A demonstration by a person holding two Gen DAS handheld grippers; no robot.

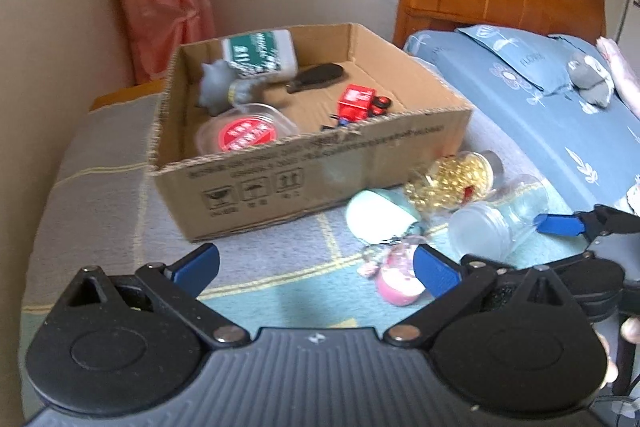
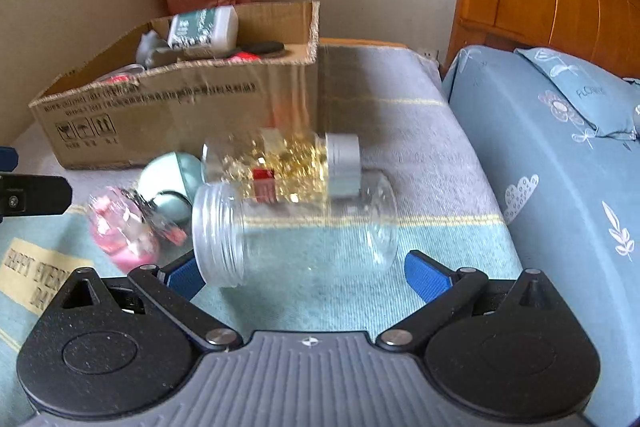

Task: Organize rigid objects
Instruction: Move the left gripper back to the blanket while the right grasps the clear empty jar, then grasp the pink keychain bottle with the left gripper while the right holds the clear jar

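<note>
Where left cam sees into box (image 1: 304,163), right cam shows empty jar (image 2: 296,231) btwn wide jaws.

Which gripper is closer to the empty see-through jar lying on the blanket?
The right gripper. Its open fingers sit on either side of the empty clear jar, almost around it. The left gripper is open too, farther off, with the jar ahead to its right.

The empty jar (image 2: 294,231) lay across the right gripper (image 2: 308,273)'s wide-open jaws. Behind it the bead jar (image 2: 280,167), green case (image 2: 168,179) and pink bottle (image 2: 120,227) crowded the way to the box (image 2: 180,111). Bare blanket (image 1: 100,195) lay left.
</note>
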